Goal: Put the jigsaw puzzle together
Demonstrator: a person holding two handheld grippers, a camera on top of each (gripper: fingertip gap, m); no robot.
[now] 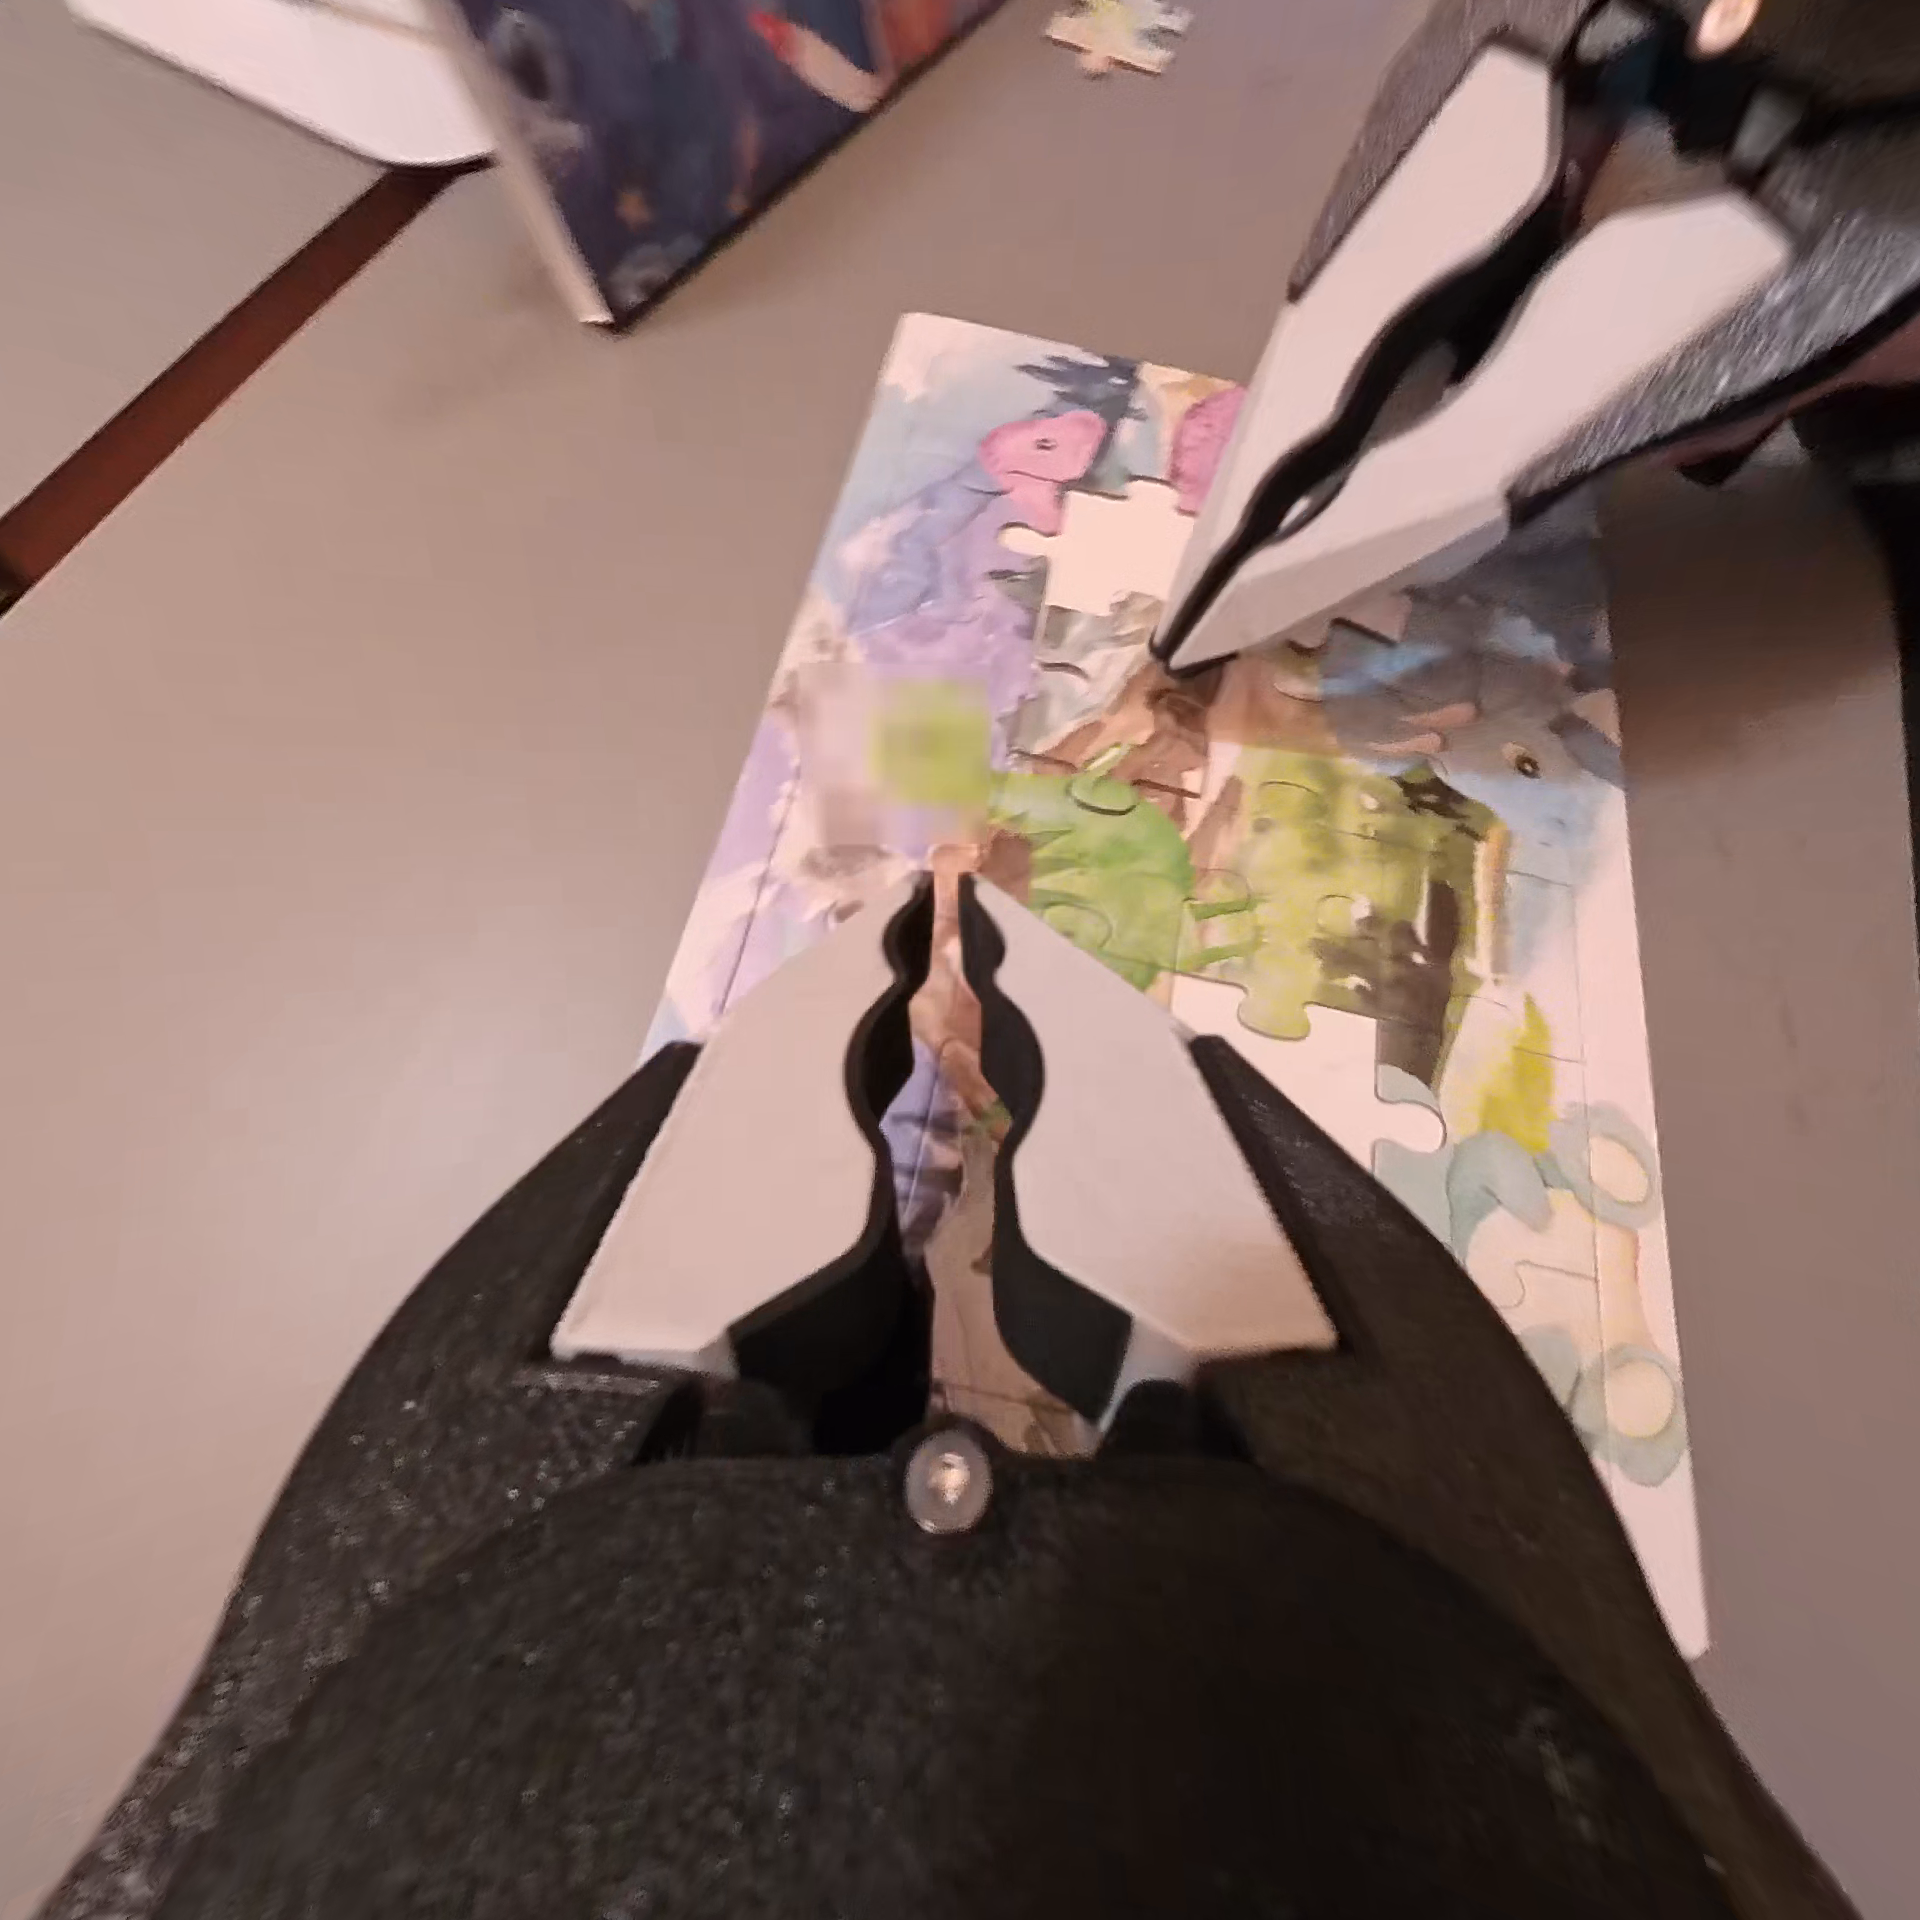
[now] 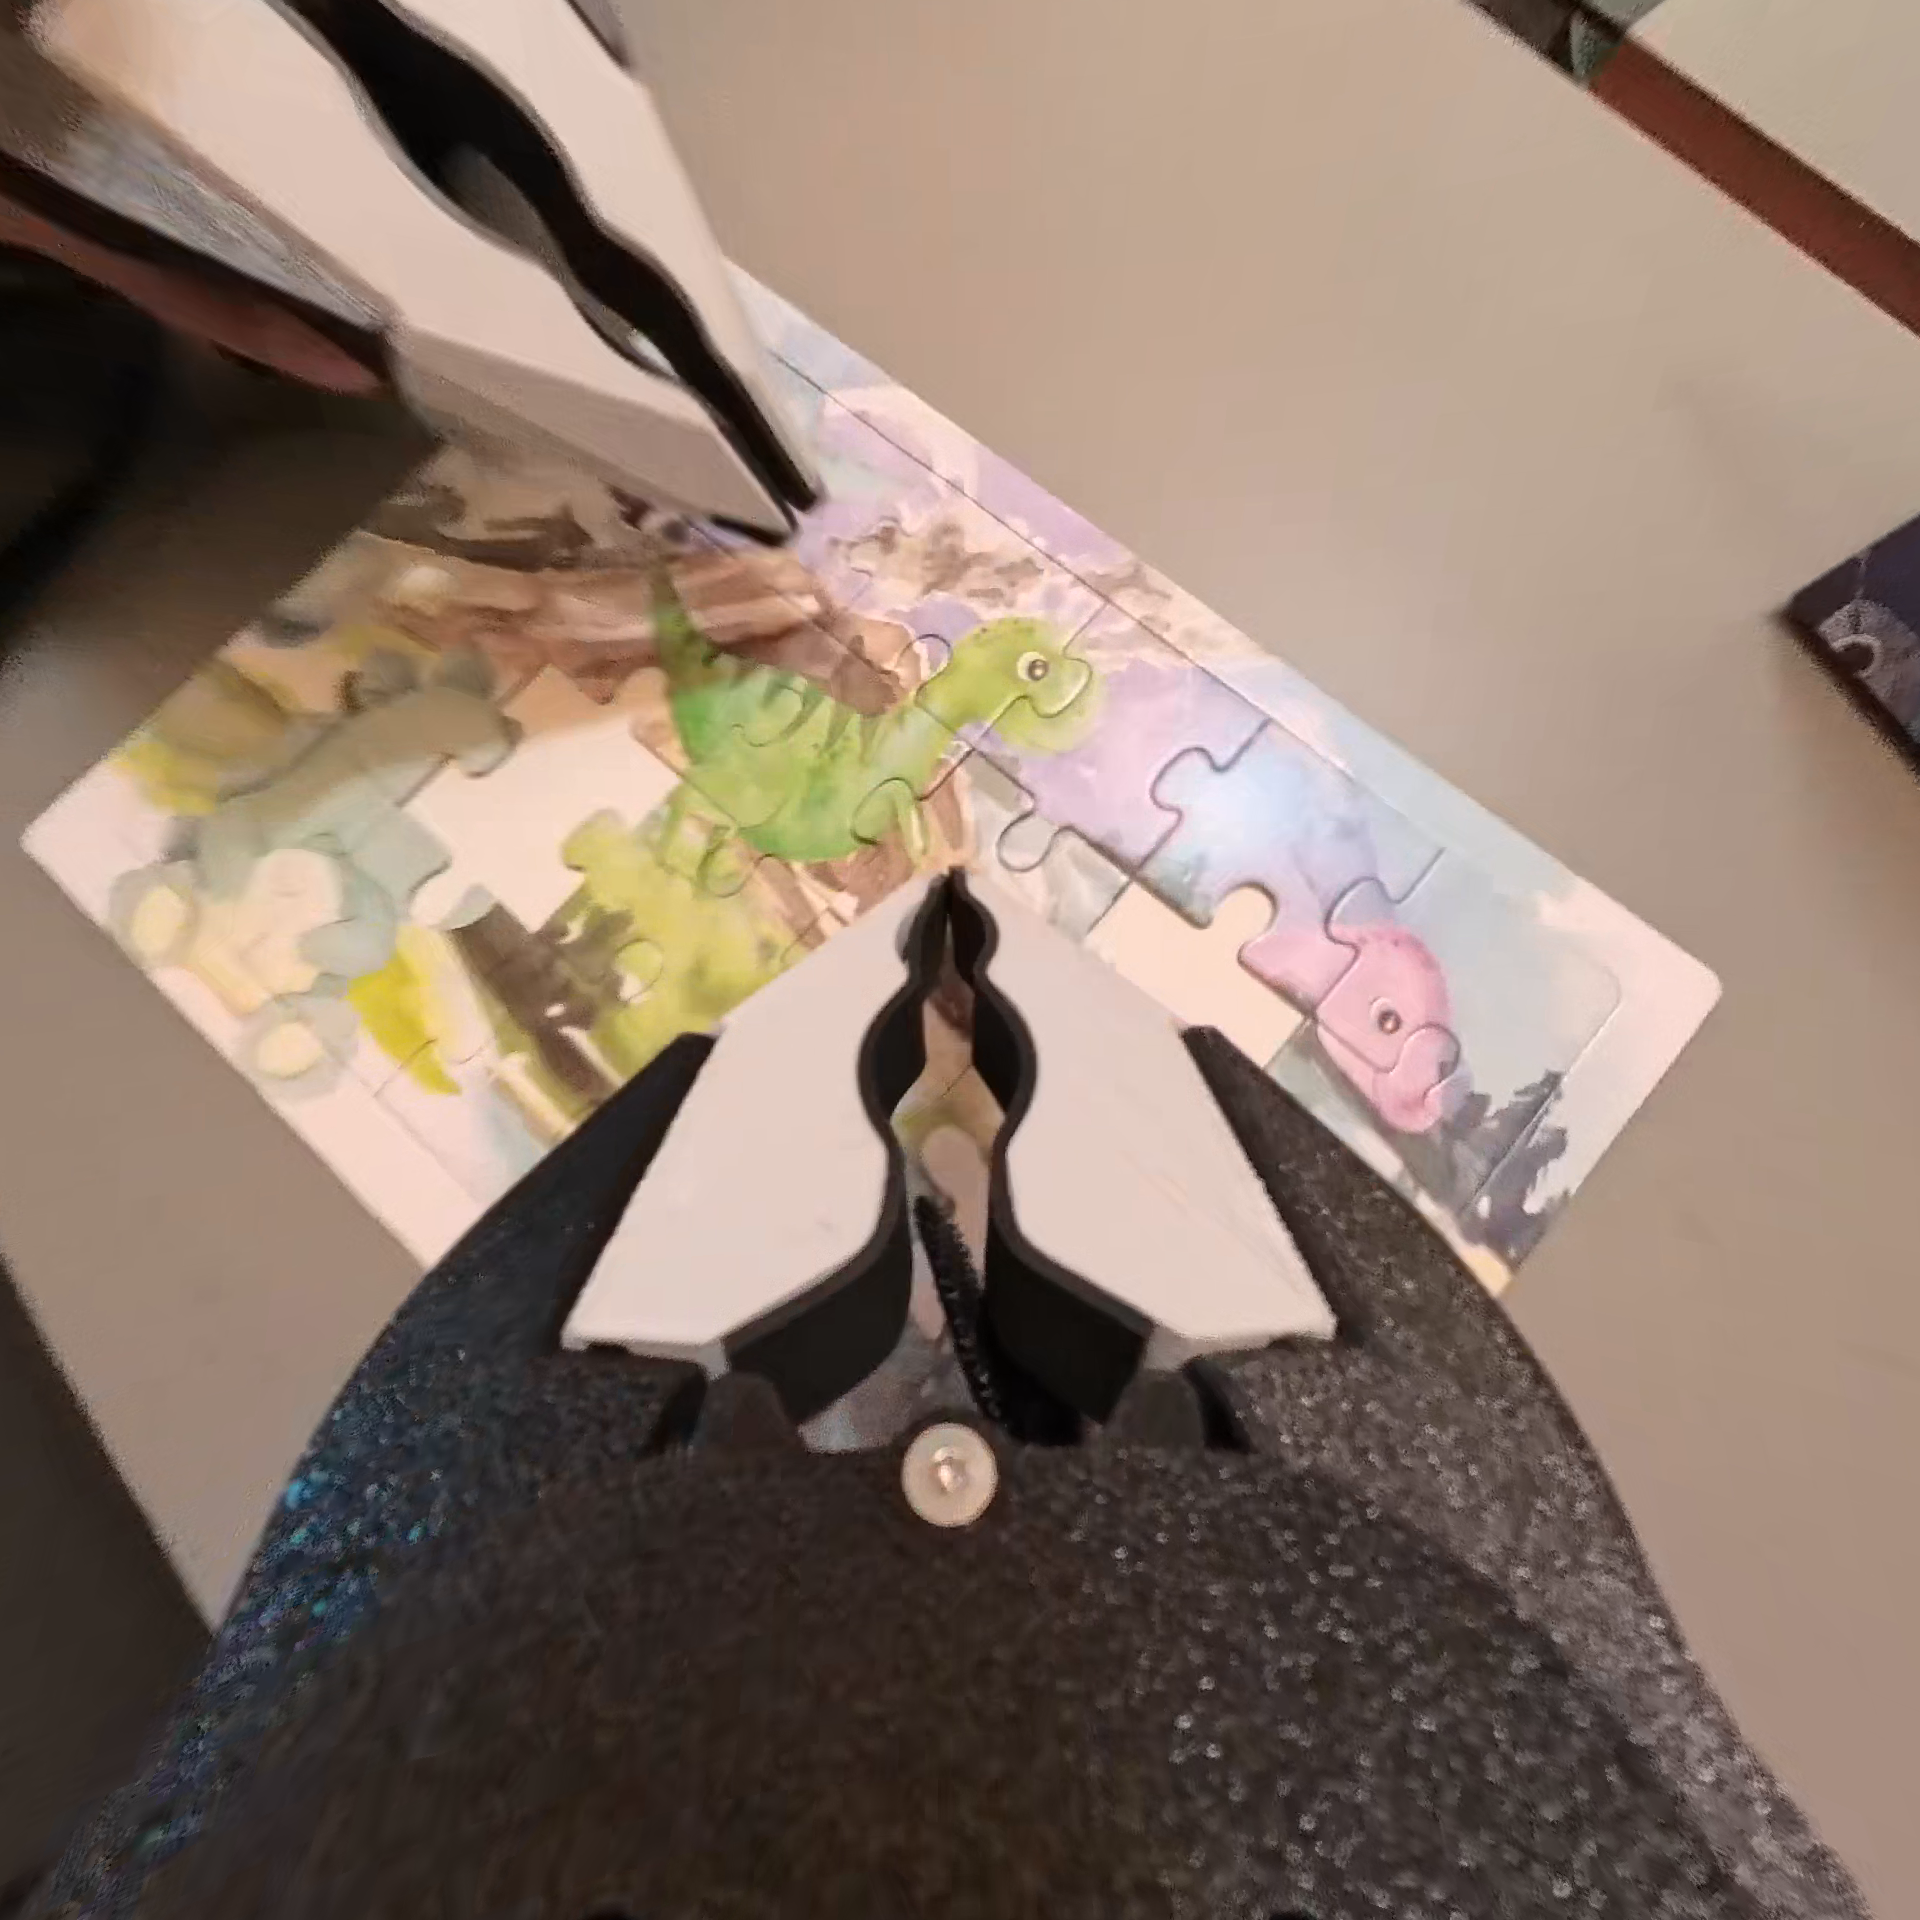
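Jigsaw puzzle point(image 1: 1340, 862) lay mid-frame on grey tabletop point(image 1: 364, 727), one gap near pink dinosaur. Left gripper point(image 1: 943, 881) nearly closed, empty, tips over puzzle. Right gripper point(image 2: 951, 883) closed, empty, tips at puzzle centre. Loose piece point(image 1: 1117, 31) top edge.

Left gripper point(image 1: 948, 883): a body of black, coarse-grained speckled plastic that forks into two prongs, each prong carrying a flat, pale grey, wedge-shaped finger point(image 1: 1101, 1122) that tapers to a point at the far end; the inner edge of each finger is lined with a black pad cut to a wavy, lobed outline, and a single round silver screw point(image 1: 948, 1488) sits on the centre line of the body near the base of the fingers. Right gripper point(image 2: 951, 885): same construction, with black speckled housing, pale grey tapered fingers point(image 2: 790, 1143), black scalloped inner pads and one silver screw point(image 2: 948, 1477), plus a black ridged strip point(image 2: 961, 1288) visible deep in the gap between the pads.
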